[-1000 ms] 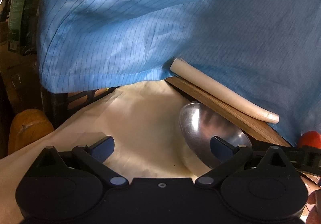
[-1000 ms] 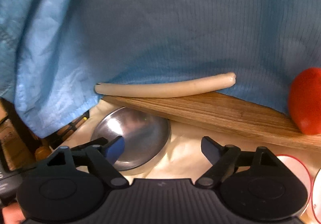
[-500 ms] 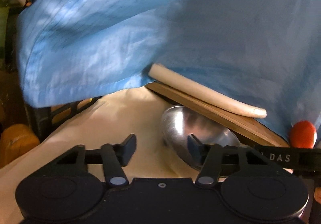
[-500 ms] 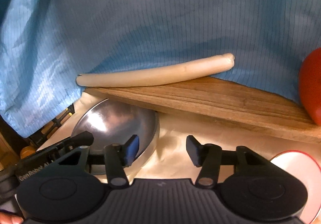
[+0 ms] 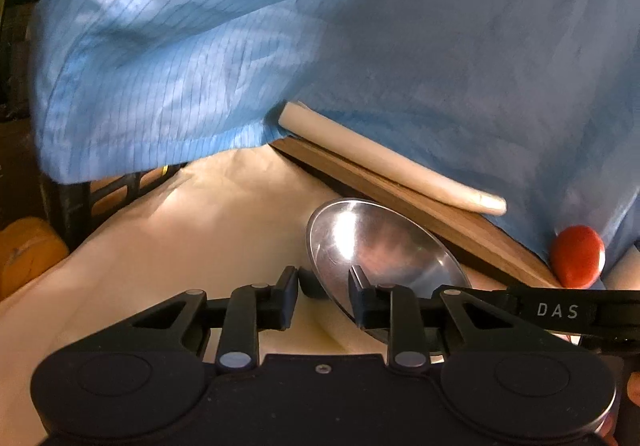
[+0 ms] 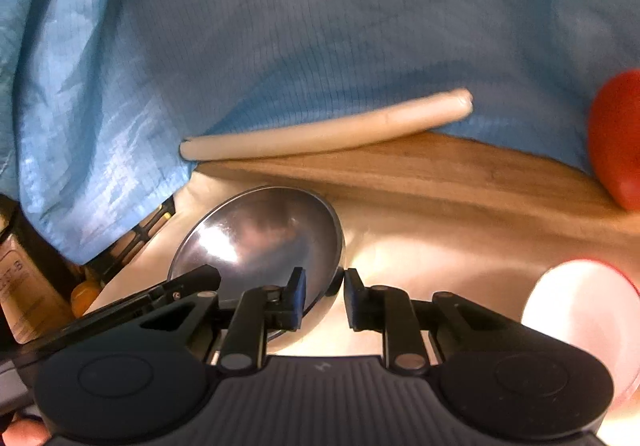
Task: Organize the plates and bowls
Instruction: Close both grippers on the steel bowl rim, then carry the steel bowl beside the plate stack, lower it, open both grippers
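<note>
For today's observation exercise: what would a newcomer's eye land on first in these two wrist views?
First the shiny steel bowl on the cream cloth, with the left gripper and the right gripper each straddling its rim from opposite sides, jaws just closing. Behind it lies a wooden board with a pale roll on top. A blue garment fills the background, and a red ball sits at the right.

A home dining spot: cloth-covered table (image 5: 208,246), wooden board (image 6: 440,174), metal bowl (image 6: 260,238).
</note>
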A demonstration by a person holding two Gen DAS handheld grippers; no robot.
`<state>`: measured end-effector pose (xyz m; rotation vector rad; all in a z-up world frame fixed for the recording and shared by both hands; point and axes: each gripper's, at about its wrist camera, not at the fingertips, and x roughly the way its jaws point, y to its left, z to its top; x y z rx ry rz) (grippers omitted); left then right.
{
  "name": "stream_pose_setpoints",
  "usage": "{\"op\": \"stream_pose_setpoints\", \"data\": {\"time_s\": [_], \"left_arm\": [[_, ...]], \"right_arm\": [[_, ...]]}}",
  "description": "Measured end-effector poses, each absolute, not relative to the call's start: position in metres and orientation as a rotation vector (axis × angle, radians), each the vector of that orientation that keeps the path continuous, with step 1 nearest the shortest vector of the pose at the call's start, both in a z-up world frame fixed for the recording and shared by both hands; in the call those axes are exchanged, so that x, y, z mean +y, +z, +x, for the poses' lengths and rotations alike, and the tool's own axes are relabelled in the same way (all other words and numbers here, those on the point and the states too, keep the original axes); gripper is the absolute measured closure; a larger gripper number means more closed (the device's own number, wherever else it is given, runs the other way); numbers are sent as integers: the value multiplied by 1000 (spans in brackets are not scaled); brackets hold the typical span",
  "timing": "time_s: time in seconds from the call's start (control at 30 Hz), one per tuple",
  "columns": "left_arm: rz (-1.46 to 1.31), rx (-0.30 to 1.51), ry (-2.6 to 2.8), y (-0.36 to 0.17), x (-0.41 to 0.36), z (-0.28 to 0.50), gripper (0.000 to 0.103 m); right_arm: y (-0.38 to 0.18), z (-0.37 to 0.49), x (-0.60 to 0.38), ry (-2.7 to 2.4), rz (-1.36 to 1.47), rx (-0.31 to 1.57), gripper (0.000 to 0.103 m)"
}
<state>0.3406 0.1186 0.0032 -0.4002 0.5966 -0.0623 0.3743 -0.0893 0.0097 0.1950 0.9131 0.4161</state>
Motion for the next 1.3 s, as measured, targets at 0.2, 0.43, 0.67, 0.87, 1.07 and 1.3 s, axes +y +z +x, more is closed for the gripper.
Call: {"op": "stream_pose_setpoints", "data": {"time_s": [0.2,0.43,0.67,0.87,1.07,1.3], "left_arm": [[-365,604,-80,13,103,303,76],[-324,633,-129,27,86,249,76],[-263,668,-149,35,74,207,76],[-239,710,-134,32,69,190,76],[-245,746,-110,24,72,190,76],[-208,696,-76,26,71,184,73]], "right_arm": [[29,335,-105,419,184,884,82],[44,273,-127,429,166,897,82],[48,226,-139,456,157,917,81],[44,208,-144,479,165,941,81],[36,208,-144,505,203,959,80],[30,209,-147,523,225,951,76]]}}
